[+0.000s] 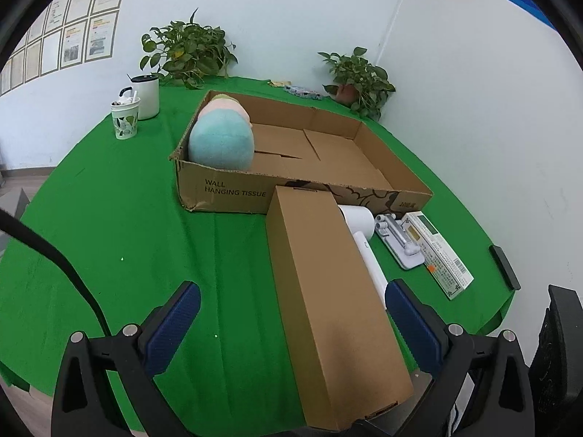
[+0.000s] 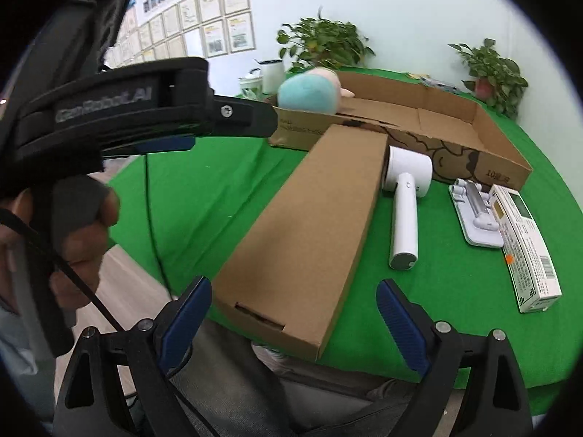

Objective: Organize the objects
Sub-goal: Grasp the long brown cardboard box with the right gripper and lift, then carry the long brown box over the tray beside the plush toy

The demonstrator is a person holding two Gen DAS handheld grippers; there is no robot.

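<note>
A long brown carton (image 1: 328,291) lies on the green table, its far end against an open cardboard tray (image 1: 218,185). A teal and pink plush (image 1: 222,138) sits in the tray's left end. My left gripper (image 1: 291,324) is open, its jaws either side of the carton's near end, above it. In the right wrist view my right gripper (image 2: 293,320) is open around the same carton (image 2: 309,225) at its near end. A white handheld device (image 2: 404,200), a white stand (image 2: 473,215) and a slim printed box (image 2: 528,247) lie to the right.
Two potted plants (image 1: 189,51) (image 1: 357,80), a white canister (image 1: 147,96) and a paper cup (image 1: 125,118) stand at the table's back. A black object (image 1: 504,267) sits at the right edge. The left gripper body (image 2: 145,116) and hand fill the right view's left side.
</note>
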